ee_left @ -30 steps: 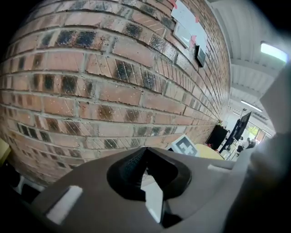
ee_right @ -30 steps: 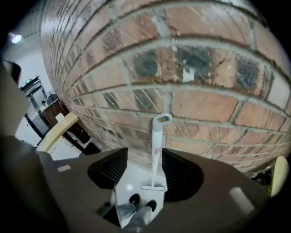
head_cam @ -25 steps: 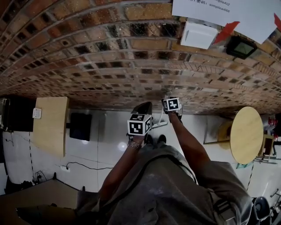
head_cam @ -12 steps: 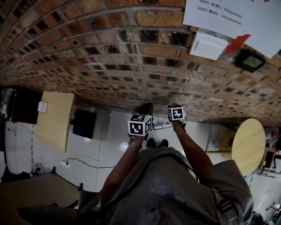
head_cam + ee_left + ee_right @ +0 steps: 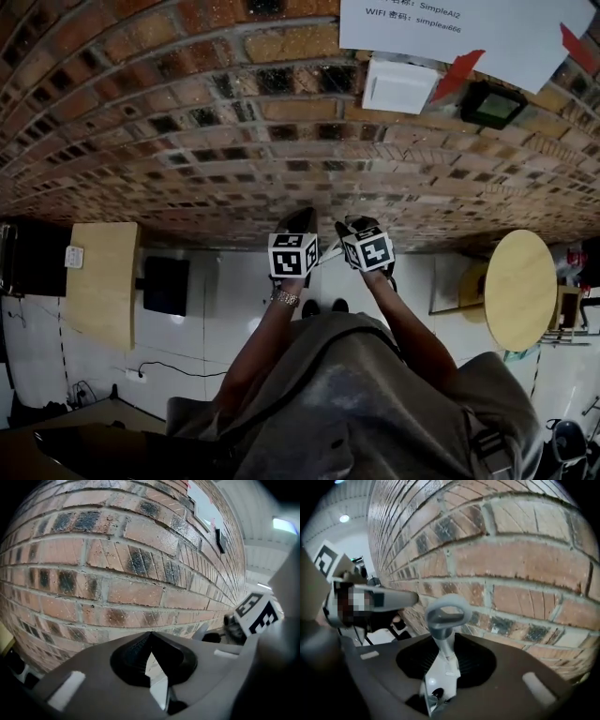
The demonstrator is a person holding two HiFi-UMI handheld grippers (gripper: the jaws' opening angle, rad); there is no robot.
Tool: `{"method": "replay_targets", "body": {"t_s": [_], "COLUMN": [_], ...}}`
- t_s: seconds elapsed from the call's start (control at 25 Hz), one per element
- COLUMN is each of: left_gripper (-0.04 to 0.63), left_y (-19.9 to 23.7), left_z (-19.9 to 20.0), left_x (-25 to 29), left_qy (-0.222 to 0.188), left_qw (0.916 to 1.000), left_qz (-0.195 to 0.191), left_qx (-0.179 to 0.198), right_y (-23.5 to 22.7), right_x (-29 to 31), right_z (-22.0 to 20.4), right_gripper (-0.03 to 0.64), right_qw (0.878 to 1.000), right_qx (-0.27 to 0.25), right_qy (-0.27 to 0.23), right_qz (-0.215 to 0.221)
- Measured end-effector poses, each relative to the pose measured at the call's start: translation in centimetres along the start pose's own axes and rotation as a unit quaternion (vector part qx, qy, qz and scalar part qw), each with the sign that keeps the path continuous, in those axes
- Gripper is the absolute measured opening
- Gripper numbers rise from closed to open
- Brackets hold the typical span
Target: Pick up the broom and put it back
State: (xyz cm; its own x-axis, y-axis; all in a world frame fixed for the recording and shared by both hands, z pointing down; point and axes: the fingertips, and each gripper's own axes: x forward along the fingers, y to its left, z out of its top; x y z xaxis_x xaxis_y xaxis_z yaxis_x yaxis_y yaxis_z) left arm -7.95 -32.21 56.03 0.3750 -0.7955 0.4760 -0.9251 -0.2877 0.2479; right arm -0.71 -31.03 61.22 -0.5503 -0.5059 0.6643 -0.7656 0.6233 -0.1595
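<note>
The broom's handle has a grey loop at its end and a white shaft. It stands between the jaws of my right gripper, which is shut on the shaft, with the loop poking out toward the brick wall. In the head view the right gripper is raised close to the wall, beside my left gripper. The left gripper has its jaw tips touching and nothing between them. The broom's head is hidden.
The brick wall carries a paper notice, a white box and a black device. A round wooden table stands right, a rectangular one and a black box left. A cable lies on the floor.
My right gripper has come up from near the floor with the broom handle and now sits level with the left gripper. The left gripper shifted slightly toward the wall.
</note>
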Motion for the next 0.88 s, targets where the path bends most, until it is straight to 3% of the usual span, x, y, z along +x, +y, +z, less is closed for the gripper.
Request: {"method": "replay_targets", "body": {"t_s": [0.2, 0.52, 0.88], "left_gripper": [0.000, 0.000, 0.000], "left_y": [-1.2, -2.6, -2.9], "left_z": [-0.5, -1.3, -1.4], "left_x": [0.7, 0.9, 1.0], "left_qy": [0.018, 0.049, 0.046], "left_qw": [0.9998, 0.9978, 0.9986], "left_qz": [-0.004, -0.009, -0.021], "left_qx": [0.011, 0.043, 0.018], "right_y": [1.4, 2.9, 2.5], "right_x": [-2.0, -2.2, -1.9], "right_z": [2.4, 2.2, 1.1], "right_gripper": [0.101, 0.101, 0.104], "right_qw": [1.000, 0.999, 0.999], "right_qx": [0.005, 0.008, 0.008], "right_qy": [-0.009, -0.008, 0.009], "right_qz": [0.019, 0.038, 0.038]}}
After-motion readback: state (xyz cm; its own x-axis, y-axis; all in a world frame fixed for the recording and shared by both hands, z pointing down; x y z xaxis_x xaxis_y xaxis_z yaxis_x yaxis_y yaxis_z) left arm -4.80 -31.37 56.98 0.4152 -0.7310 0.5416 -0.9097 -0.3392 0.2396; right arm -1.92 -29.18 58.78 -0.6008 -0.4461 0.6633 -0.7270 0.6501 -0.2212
